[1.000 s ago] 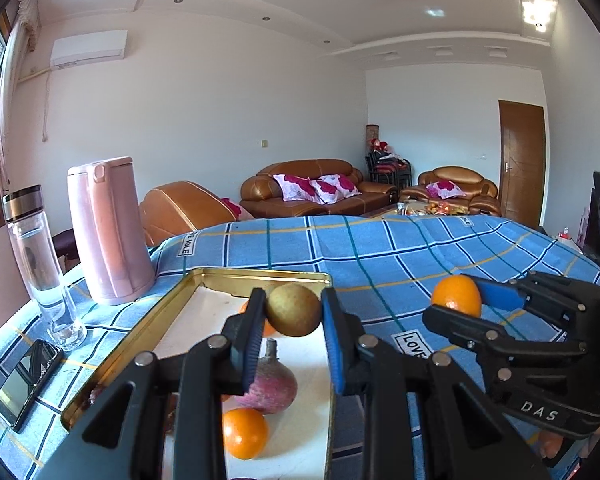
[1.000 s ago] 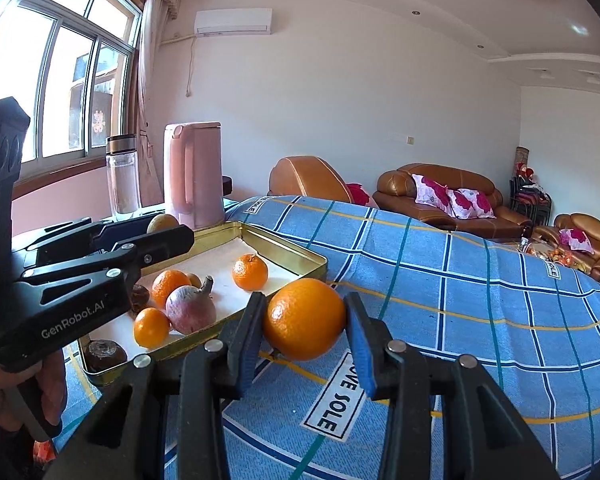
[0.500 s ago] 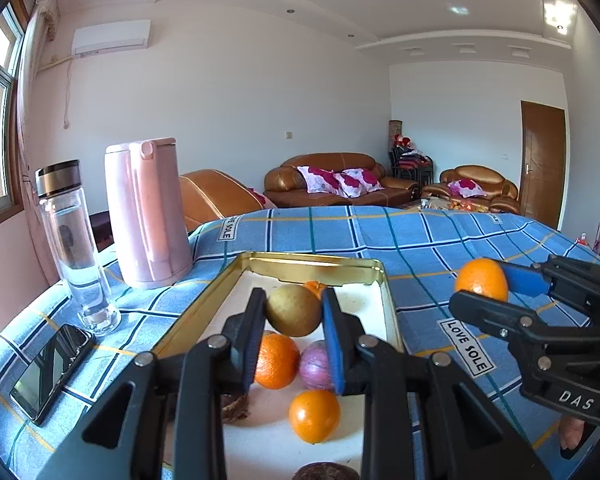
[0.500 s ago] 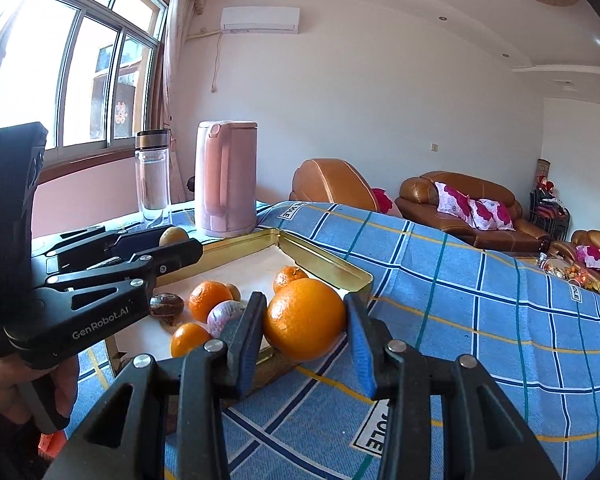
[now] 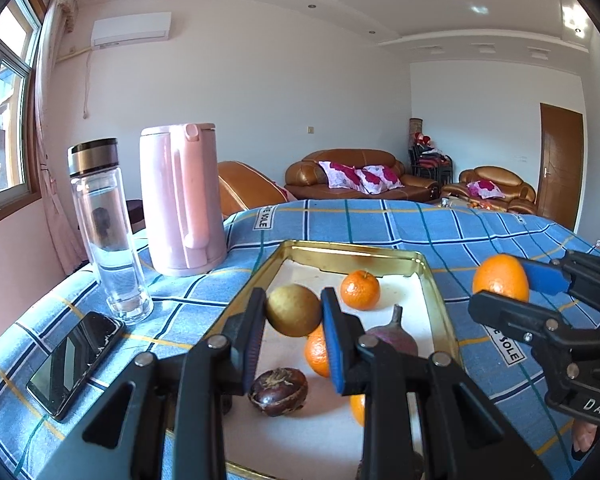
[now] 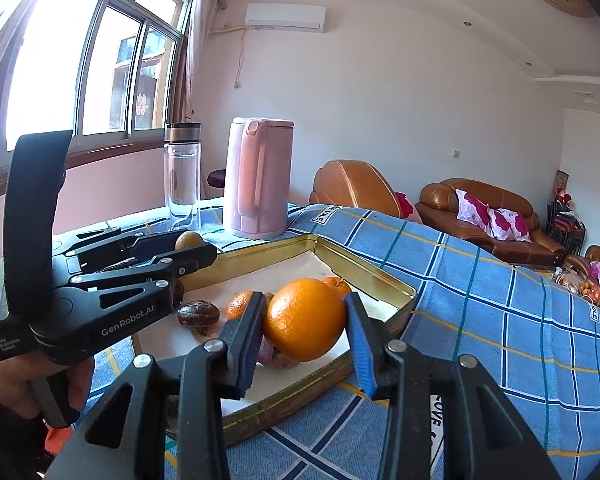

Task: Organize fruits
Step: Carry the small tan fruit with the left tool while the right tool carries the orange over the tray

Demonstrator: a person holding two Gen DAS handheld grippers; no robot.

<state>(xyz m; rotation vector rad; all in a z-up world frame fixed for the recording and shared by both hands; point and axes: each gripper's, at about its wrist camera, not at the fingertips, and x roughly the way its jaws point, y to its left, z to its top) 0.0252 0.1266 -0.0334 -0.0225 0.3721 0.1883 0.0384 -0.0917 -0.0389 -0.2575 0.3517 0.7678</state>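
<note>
Your left hand-held gripper [image 5: 293, 316] is clamped on a small brownish-yellow pear [image 5: 293, 309], both blue pads pressing its sides, and it holds the fruit in the air above the near part of the gold tray [image 5: 442, 312]. Your right hand-held gripper [image 6: 304, 320] is closed on a large orange [image 6: 303, 319], the pads tight against it on either side, and it carries that fruit just over the tray's near rim in the right wrist view. In the left wrist view the same orange sits at the right, gripped above the blue checked cloth [image 5: 380, 224] beside the tray.

Inside the tray, on its white floor, you have a tangerine [image 5: 360, 290] toward the far end, another orange fruit [image 5: 317, 354] partly hidden behind your left pad, a reddish-purple fruit with a stem [image 5: 394, 340], and a dark brown round fruit [image 5: 277, 391] nearest you. One more orange piece shows at the near edge, mostly hidden.

To the left of the tray on the tabletop stand a pink kettle [image 5: 180, 196] and a clear bottle with a metal cap [image 5: 104, 228], and a dark phone [image 5: 74, 362] lies flat just beside the bottle. Your left hand [image 6: 60, 380] grips its tool's handle at the lower left of the right wrist view
</note>
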